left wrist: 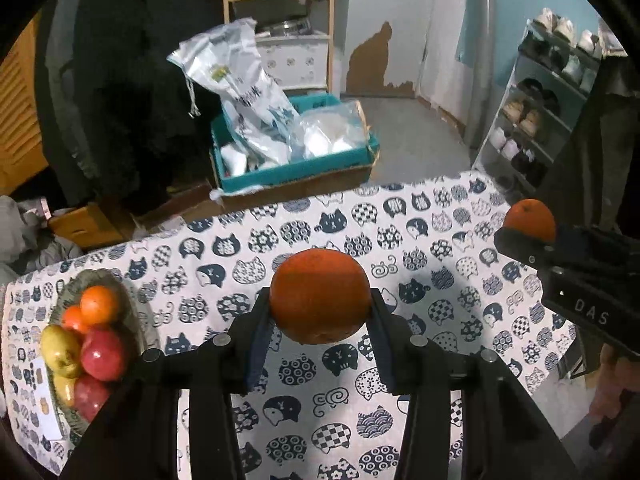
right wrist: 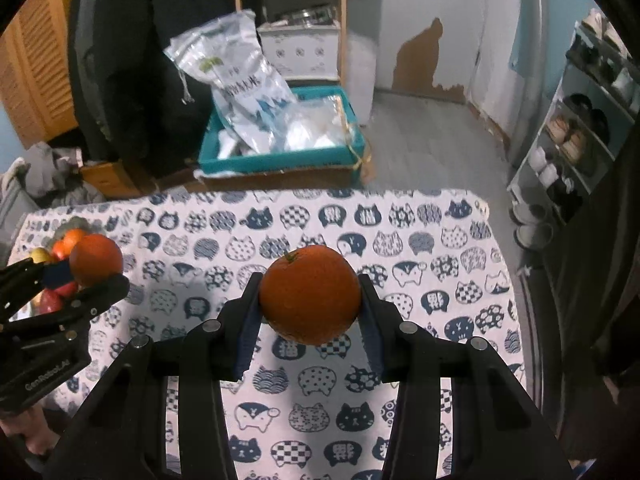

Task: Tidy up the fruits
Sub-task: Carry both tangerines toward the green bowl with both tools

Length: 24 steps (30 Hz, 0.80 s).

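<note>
The left gripper (left wrist: pixel 319 306) is clamped on an orange (left wrist: pixel 319 295), its two dark pads pressing the fruit's flanks at 9 and 3 o'clock, so the jaws stand only as wide as the fruit. The orange is clear of the table, with the cat-print tablecloth (left wrist: pixel 420 240) showing beneath and behind it. The right gripper (right wrist: pixel 310 300) grips a second orange (right wrist: pixel 310 294) the same way, pads on both sides, the green stem nub turned toward 11 o'clock on the fruit; it too is held above the cloth.

From the left wrist view, the right gripper shows at 3 o'clock with its orange at the jaw tips, and part of a hand (left wrist: pixel 612 384) wraps its handle lower down at 4 o'clock. From the right wrist view, the left gripper sits at 9 o'clock, its orange caught between blue-lined fingers (right wrist: pixel 60 274).

A fruit plate (left wrist: pixel 70 284) rests on the cloth at 8 o'clock in the left view. It carries two small oranges (left wrist: pixel 98 304) at its far end, a yellow-green apple (left wrist: pixel 60 350) and red apples (left wrist: pixel 102 354) nearer the camera, all piled touching one another. In the right view the same pile peeks out behind the left gripper at 9 o'clock.

Beyond the table's far edge, at 12 o'clock, a teal box (left wrist: pixel 292 168) holds plastic bags; a shoe rack (left wrist: pixel 540 120) stands at 2 o'clock
</note>
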{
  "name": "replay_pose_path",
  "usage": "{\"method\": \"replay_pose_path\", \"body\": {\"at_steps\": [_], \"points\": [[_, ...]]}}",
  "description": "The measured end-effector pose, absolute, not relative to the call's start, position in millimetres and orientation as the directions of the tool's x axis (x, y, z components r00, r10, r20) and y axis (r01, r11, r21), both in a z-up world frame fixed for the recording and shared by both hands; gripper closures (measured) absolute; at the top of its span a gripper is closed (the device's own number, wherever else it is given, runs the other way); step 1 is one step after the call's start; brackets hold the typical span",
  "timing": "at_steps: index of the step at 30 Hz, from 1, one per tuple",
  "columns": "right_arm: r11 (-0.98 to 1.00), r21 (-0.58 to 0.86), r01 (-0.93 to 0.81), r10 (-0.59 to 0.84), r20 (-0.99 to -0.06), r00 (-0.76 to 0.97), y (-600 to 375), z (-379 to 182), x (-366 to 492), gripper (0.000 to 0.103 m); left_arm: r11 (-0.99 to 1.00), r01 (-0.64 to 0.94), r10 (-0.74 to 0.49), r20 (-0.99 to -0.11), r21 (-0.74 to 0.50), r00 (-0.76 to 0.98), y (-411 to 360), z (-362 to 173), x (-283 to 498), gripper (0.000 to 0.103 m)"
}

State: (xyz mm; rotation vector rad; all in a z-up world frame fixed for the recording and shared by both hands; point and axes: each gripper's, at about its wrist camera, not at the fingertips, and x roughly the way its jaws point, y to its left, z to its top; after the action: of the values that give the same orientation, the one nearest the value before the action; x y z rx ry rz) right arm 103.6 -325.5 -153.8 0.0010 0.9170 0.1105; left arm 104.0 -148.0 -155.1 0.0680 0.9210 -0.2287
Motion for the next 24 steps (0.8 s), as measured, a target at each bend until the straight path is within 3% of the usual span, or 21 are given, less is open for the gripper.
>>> {"method": "replay_pose_path", "body": {"at_steps": [24], "points": [[0.959,0.068,-0.275,0.240,-0.713,0.659,-245.6,-94.1,88.5,0.059,0.993,0.109,-0.114,-0.714,-0.052,0.691,-63.7,-98.1,63.8,0.057]]}}
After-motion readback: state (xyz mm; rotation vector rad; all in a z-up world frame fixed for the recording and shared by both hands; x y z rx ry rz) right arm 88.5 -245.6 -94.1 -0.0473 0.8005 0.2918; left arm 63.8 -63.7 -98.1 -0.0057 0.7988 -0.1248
